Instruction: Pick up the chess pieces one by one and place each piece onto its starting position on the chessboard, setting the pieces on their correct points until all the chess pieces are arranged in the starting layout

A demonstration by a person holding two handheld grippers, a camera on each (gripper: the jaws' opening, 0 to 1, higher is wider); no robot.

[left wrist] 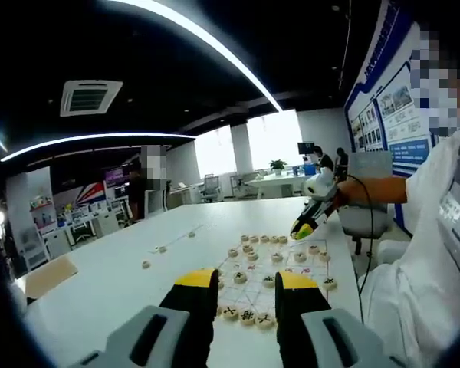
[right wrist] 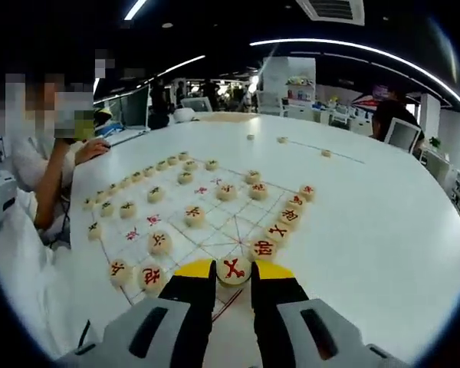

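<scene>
The paper chessboard (right wrist: 215, 230) lies on a white table, with round cream pieces along its rows. Red-marked pieces (right wrist: 279, 228) stand near me in the right gripper view and black-marked ones (right wrist: 155, 193) farther off. My right gripper (right wrist: 233, 273) is shut on a red-marked chess piece (right wrist: 233, 268) at the board's near edge. In the left gripper view the right gripper (left wrist: 303, 228) dips to the far edge of the board (left wrist: 280, 268), held by a hand. My left gripper (left wrist: 248, 285) hovers open over the near row of black-marked pieces (left wrist: 248, 315), with nothing between its fingers.
Three loose pieces (right wrist: 282, 140) lie on the bare table beyond the board, the same ones as the loose pieces (left wrist: 162, 249) left of it in the left gripper view. The person's body (left wrist: 429, 253) borders the table's side. Office desks and chairs stand behind.
</scene>
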